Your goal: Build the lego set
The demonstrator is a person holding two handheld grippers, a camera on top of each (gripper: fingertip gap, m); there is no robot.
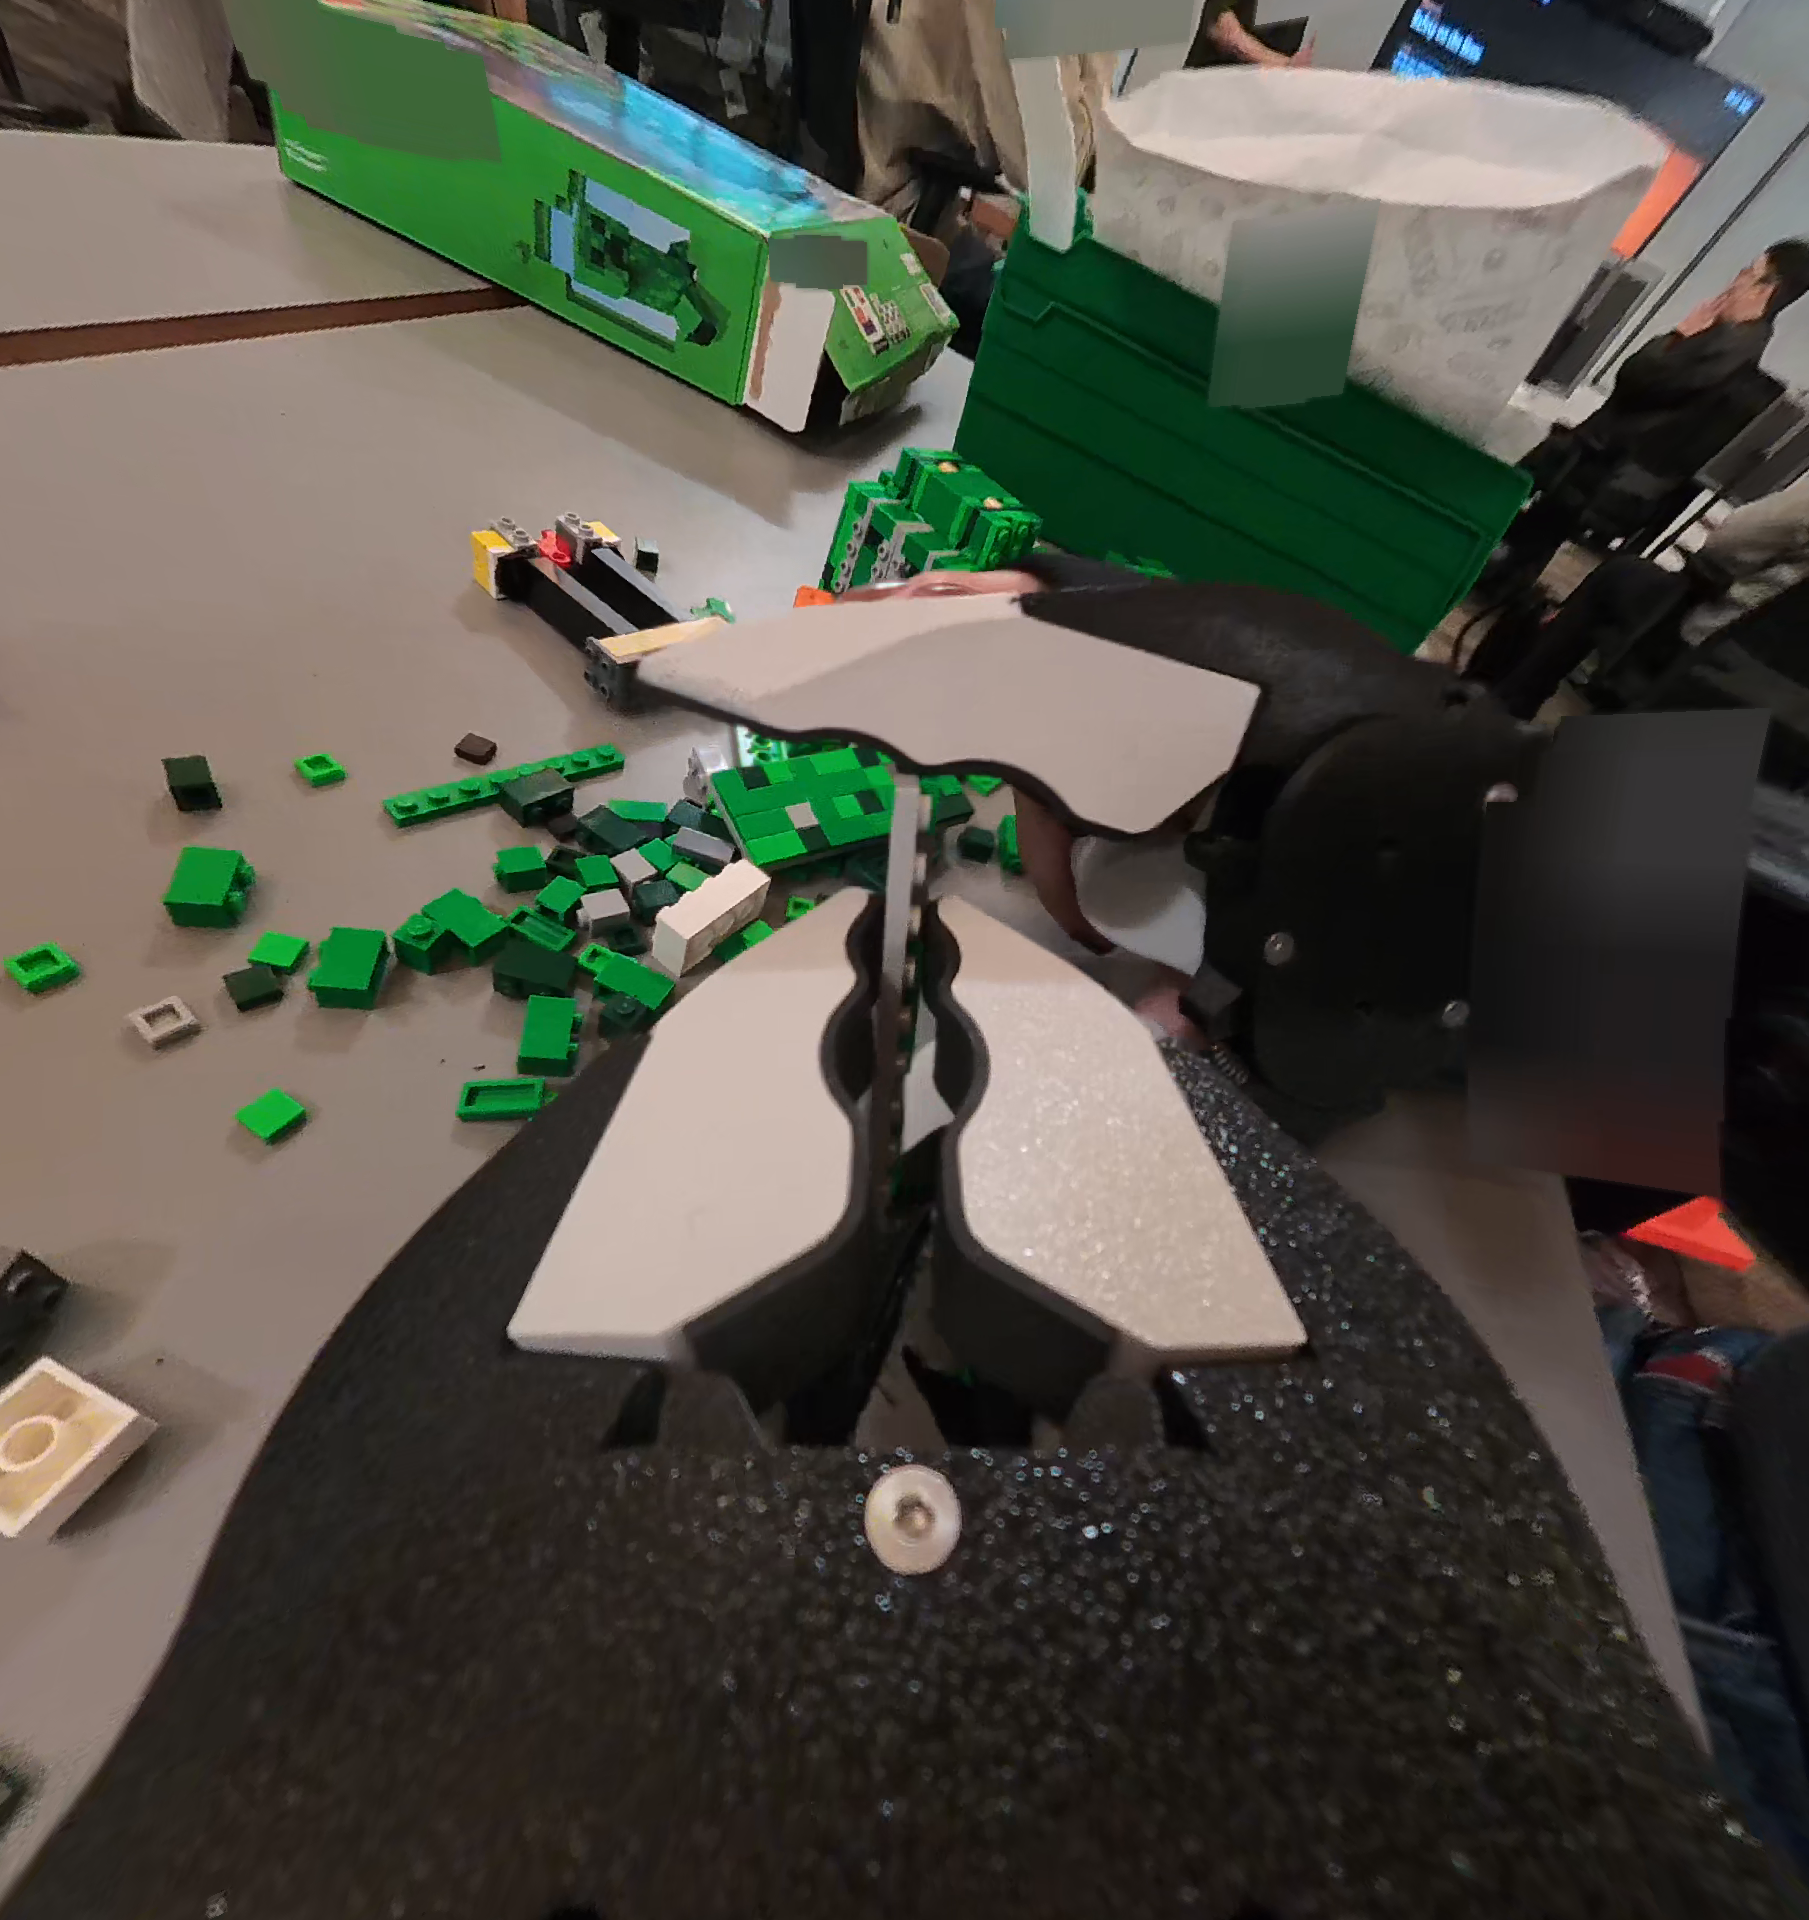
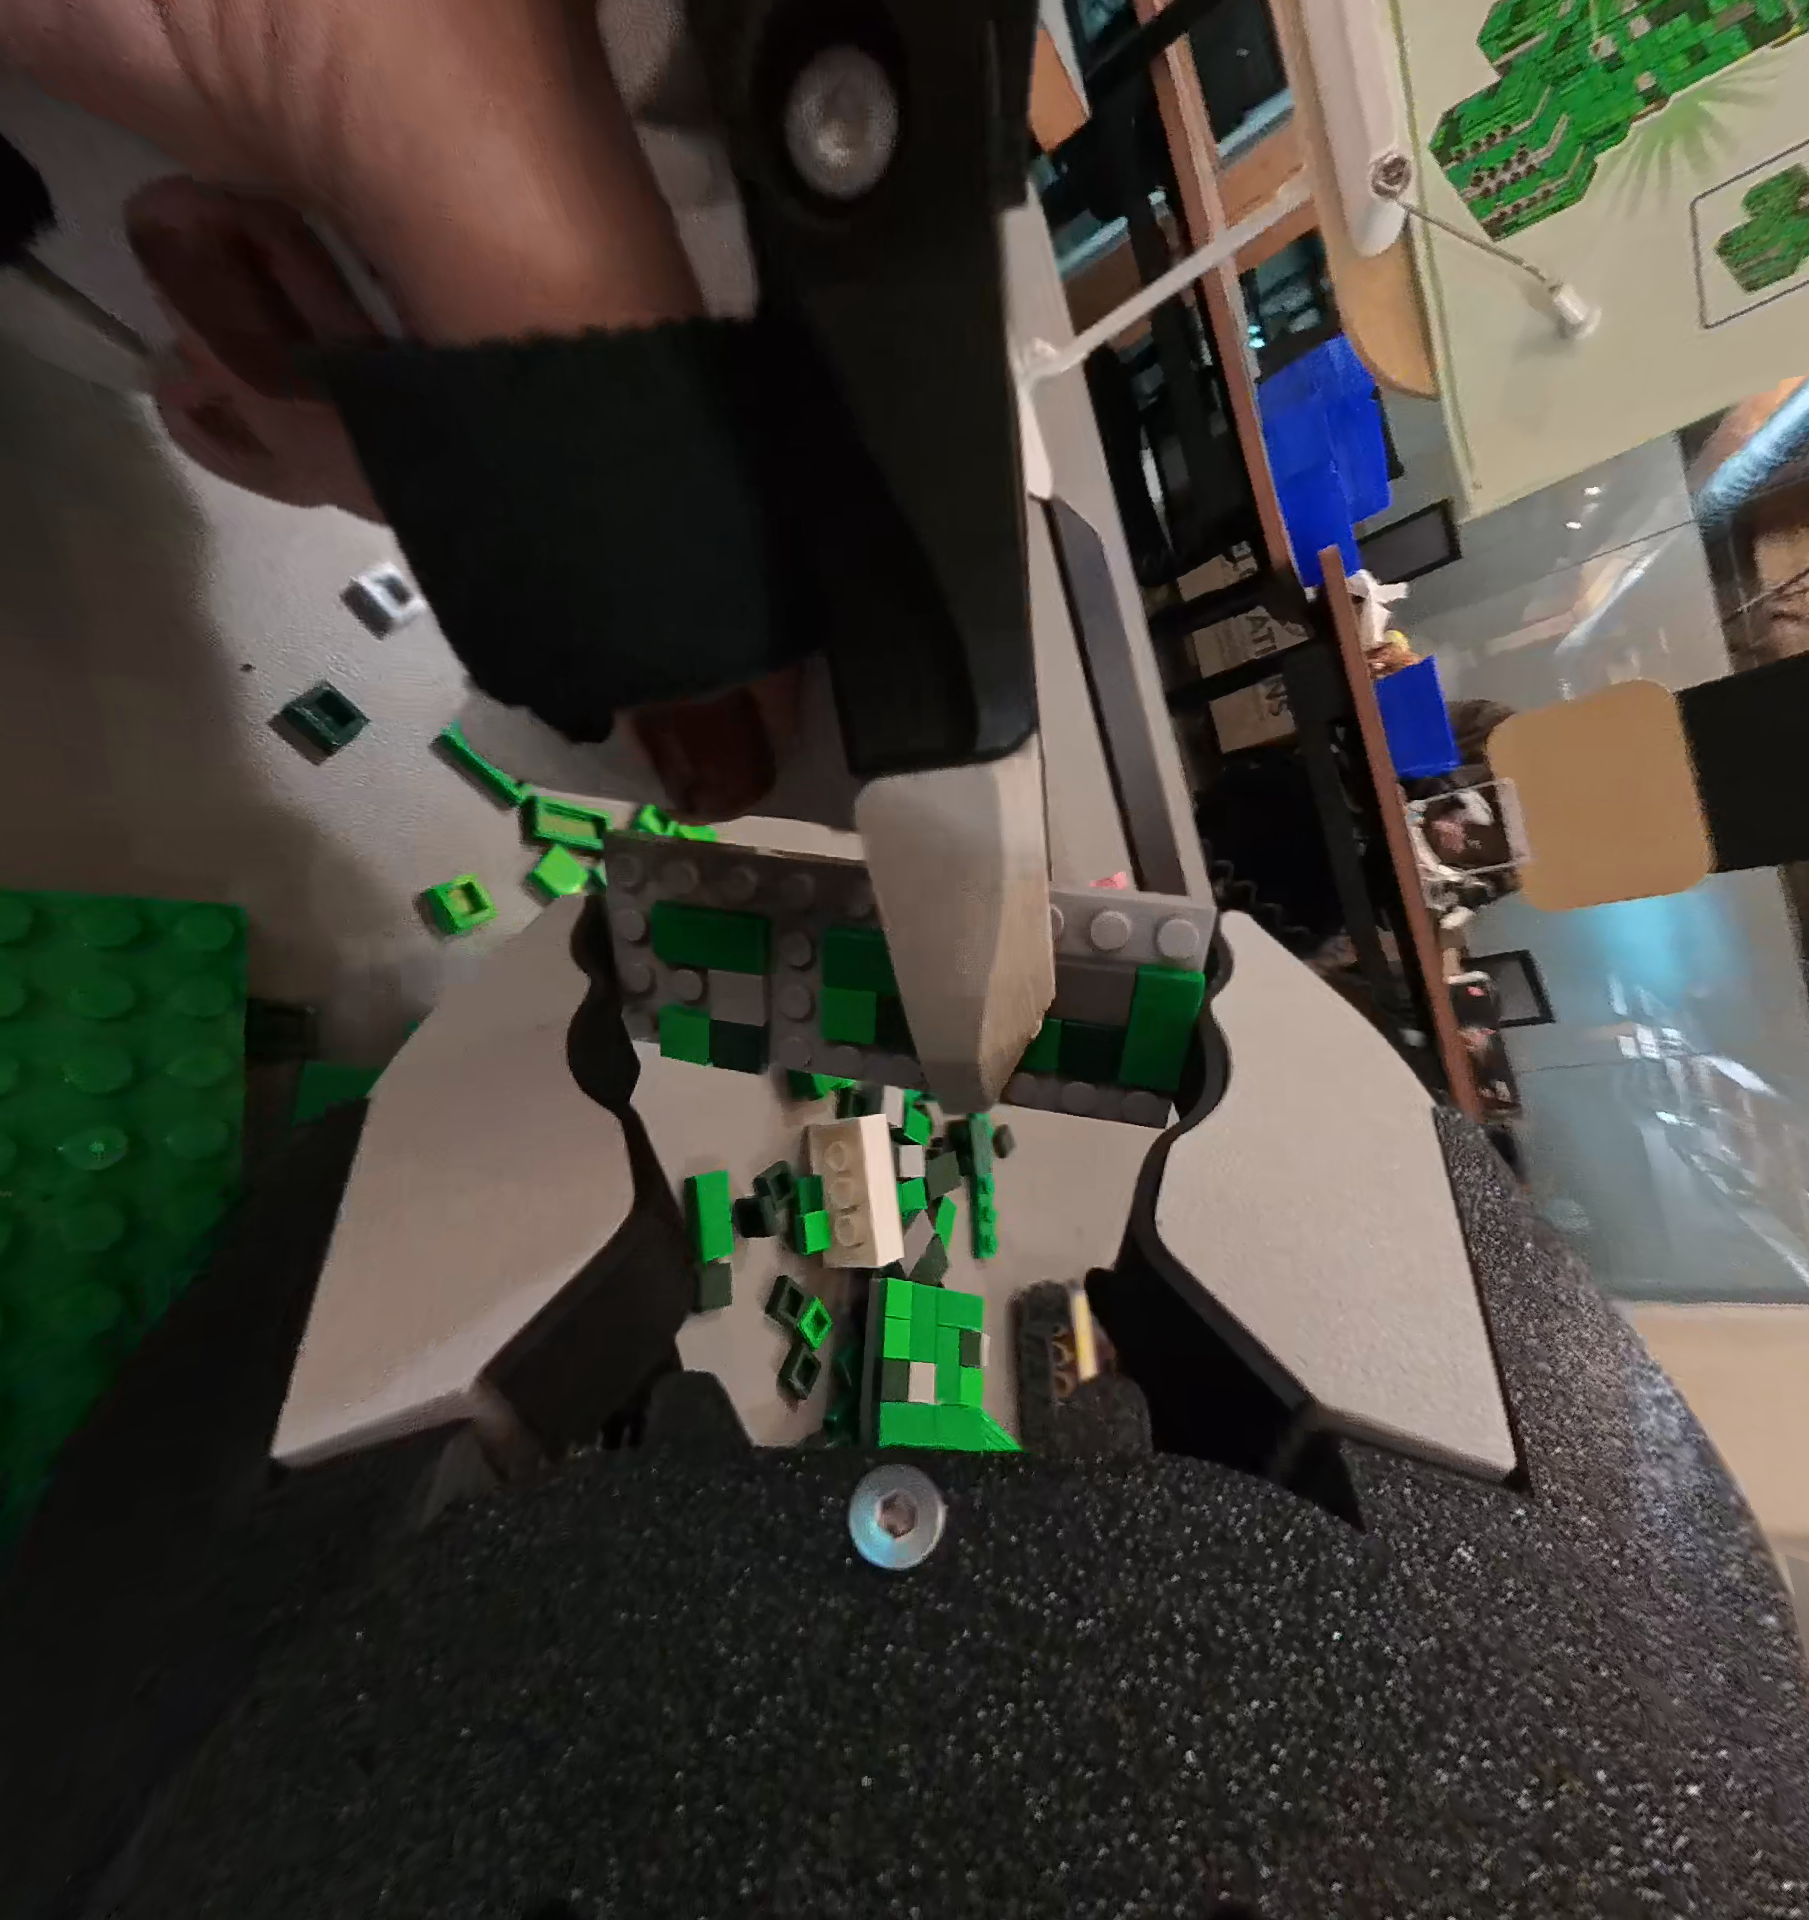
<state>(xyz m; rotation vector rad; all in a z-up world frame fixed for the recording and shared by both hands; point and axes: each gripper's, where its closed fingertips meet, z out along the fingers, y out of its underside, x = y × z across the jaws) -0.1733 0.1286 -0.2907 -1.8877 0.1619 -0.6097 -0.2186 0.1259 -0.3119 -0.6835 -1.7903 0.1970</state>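
A grey plate (image 2: 910, 997), partly covered with green and dark green tiles, is held in the air above a grey table (image 1: 204, 499) by both grippers at once. In the right wrist view, the right gripper (image 2: 905, 1029) spans the plate's length, its two pale fingers pressed against the plate's short ends. In the left wrist view the same plate is seen edge-on, as a thin grey strip (image 1: 900, 935) pinched between the nearly closed fingers of the left gripper (image 1: 898, 940). One left finger (image 2: 967, 935) crosses the plate's studded face in the right wrist view.

Below the plate, loose green bricks (image 1: 526, 935) lie scattered on the table, with a white brick (image 1: 713, 914) among them and a small finished tiled panel (image 1: 806, 805) nearby. Farther back stand a green set box (image 1: 588, 218), a black beam assembly (image 1: 578, 592) and a green built section (image 1: 931, 520).

The step in hand appears to be a handover or regrip of the plate, although it is hard to tell which gripper is meant to keep it. For this to go well, one grip should be kept firm until the other is fully settled, and pressure should be applied on the plate's edges rather than on the tiles, which could be popped loose. The plate should be held level and low over the table, so that any dropped piece is easily recovered.
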